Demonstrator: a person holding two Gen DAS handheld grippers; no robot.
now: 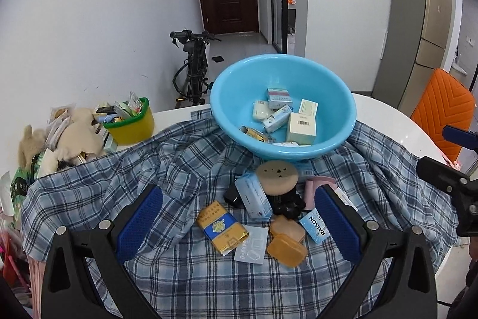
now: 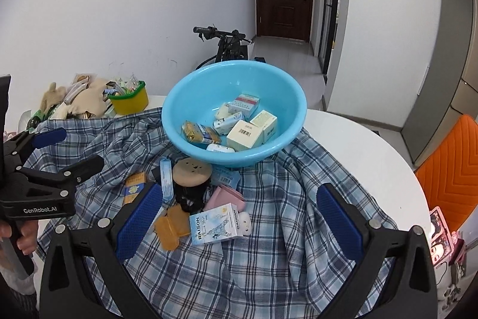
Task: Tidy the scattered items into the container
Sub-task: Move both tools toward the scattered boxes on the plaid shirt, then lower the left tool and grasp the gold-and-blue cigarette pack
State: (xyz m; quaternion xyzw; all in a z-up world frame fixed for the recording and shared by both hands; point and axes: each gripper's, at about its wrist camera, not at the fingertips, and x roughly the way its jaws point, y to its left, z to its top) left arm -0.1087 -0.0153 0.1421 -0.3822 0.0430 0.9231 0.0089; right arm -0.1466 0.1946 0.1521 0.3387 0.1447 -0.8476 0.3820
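Two wrist fisheyes, both low over the worktop, facing the far door.

Left view looks forward between its own blue pads, close above the plaid cloth (image 1: 185, 166); the blue basin (image 1: 283, 106) sits centre frame, the other hand-held gripper (image 1: 451, 166) at right edge. Right view looks the same way from further right, the left hand-held gripper (image 2: 53, 151) at its left edge. Both share the basin (image 2: 234, 112), the cloth (image 2: 286, 190), the RAISON box (image 1: 315, 224) (image 2: 216, 224), the yellow tub (image 1: 131, 121) and the door.
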